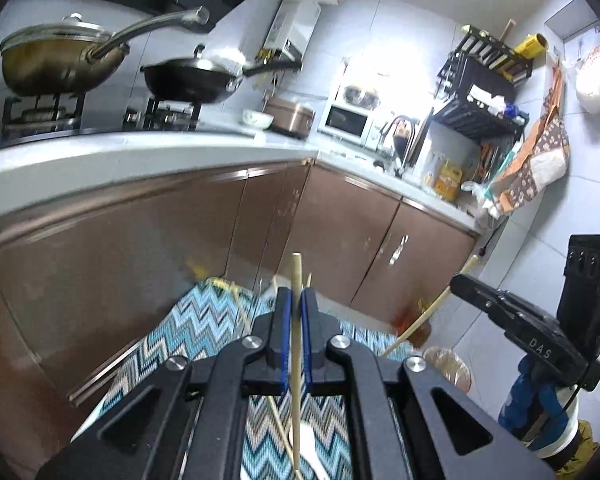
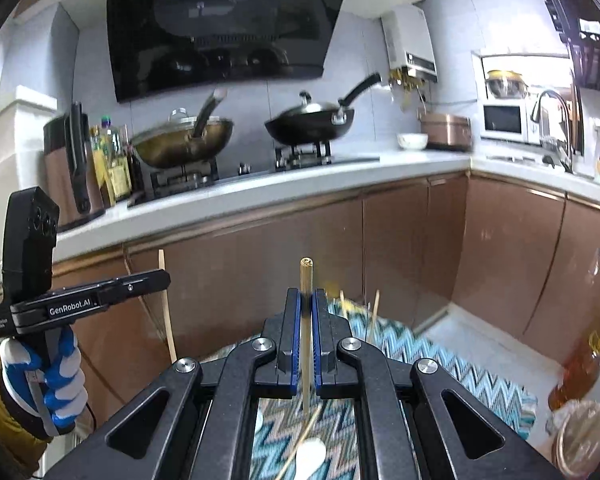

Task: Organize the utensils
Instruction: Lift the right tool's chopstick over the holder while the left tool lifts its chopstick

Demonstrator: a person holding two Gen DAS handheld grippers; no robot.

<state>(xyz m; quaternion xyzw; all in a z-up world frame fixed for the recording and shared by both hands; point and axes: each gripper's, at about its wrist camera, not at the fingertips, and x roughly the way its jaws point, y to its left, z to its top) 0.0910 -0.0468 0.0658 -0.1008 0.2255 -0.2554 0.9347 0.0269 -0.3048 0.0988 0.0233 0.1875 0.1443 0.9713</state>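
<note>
Your left hand-held gripper [image 1: 296, 304] is clamped on one chopstick [image 1: 297, 360]; your right hand-held gripper [image 2: 307, 304] is clamped on another chopstick [image 2: 306, 344]. Each stick runs lengthwise between the pads, tip poking out forward and up. More chopsticks [image 2: 374, 312] and a white spoon [image 2: 310, 458] lie below on the zigzag cloth [image 2: 440, 364]. Cabinet doors [image 1: 140, 248] stand ahead; open room lies above the cloth. No holder in sight yet.

One pale wooden chopstick [image 1: 297, 320] stands upright in each tongs, the other chopstick [image 2: 306, 328] likewise upright.
</note>
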